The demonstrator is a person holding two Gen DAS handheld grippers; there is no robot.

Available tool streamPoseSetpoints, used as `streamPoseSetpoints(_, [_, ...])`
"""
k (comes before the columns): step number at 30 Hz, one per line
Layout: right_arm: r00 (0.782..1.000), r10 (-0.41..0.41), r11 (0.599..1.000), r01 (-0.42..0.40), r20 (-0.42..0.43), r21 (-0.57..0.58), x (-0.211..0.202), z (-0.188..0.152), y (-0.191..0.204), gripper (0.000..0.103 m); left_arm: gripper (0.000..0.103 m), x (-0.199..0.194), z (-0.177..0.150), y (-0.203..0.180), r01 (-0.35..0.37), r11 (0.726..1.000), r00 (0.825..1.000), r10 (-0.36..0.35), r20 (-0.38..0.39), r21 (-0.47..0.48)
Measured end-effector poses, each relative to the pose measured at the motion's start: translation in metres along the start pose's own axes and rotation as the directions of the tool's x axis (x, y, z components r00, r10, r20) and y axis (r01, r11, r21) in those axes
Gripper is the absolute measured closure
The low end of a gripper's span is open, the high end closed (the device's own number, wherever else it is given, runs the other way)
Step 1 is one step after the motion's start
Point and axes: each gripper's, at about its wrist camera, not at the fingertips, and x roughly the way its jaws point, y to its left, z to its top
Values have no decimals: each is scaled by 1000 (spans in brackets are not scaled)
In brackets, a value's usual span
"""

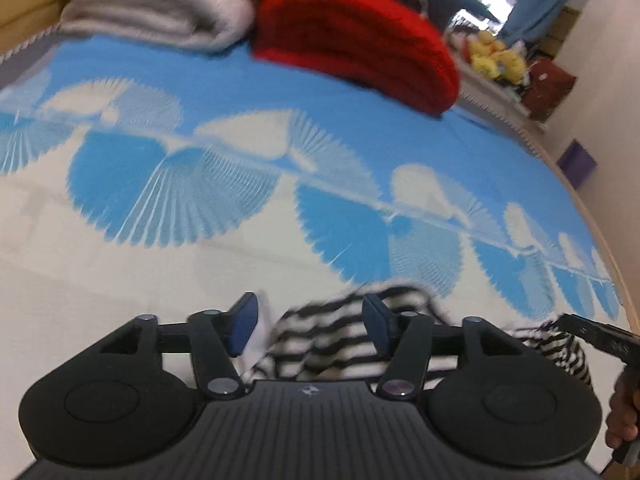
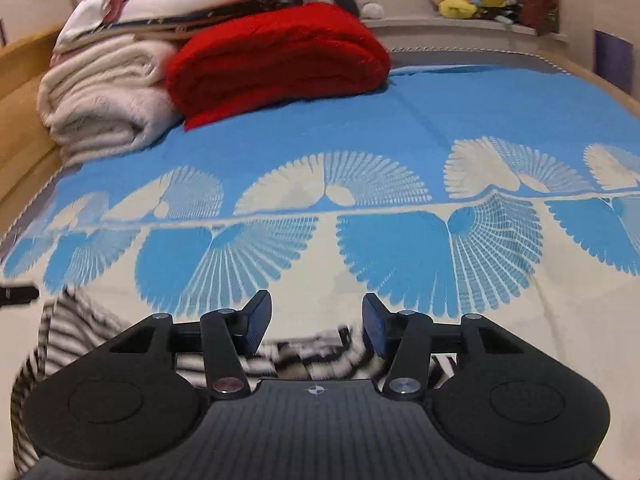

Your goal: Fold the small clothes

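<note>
Both claws stand with jaws parted and nothing pinched. Left claw (image 1: 310, 326): pads apart, the striped garment (image 1: 332, 340) lying below and between them, blurred; we cannot tell whether either pad brushes the cloth, but it is not clamped. Right claw (image 2: 314, 328): jaws likewise apart, with a rumpled part of the same garment under the gap.

Judged step: regrasp for the next fold. The garment sits bunched, not flat, so we think it best to find a true edge or corner before closing, rather than pinching a mid-cloth wrinkle. Take one layer only per claw, at matching points on opposite sides, so the fold comes out square. Draw the cloth taut between the two claws before laying it over. Keep the pads low enough to catch the fabric but not the bedspread (image 1: 280, 80) beneath.

Position: the garment lies at the near edge of the bed, on the cream part of the bedspread, well short of the blue fan band. It is well apart from the red blanket (image 2: 276, 60) and the white blanket (image 2: 104, 96) stacked at the far left corner. In the right wrist view the cloth spreads leftward past the claw body; in the left wrist view it runs rightward toward the other claw's tip.
</note>
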Motion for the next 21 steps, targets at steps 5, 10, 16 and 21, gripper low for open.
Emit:
streamPoseSetpoints(5, [995,21,978,-40,-93,-203,6,-17,22,42,33,25,-9,-9,-18,995,996,27,-84,103])
streamPoseSetpoints(10, [992,-44,940,0,-119,-341,23,-28,50,40,33,46,-16,-15,-51,989,994,64,-90,142])
streamPoseSetpoints(16, [981,-161,872,88,-112,-481,47,-39,62,59,81,51,-10,-15,-50,982,996,63,-68,182])
streamPoseSetpoints(21, [983,-184,894,160,-18,-419,52,-21,51,89,86,25,8,-5,-87,985,996,81,47,150])
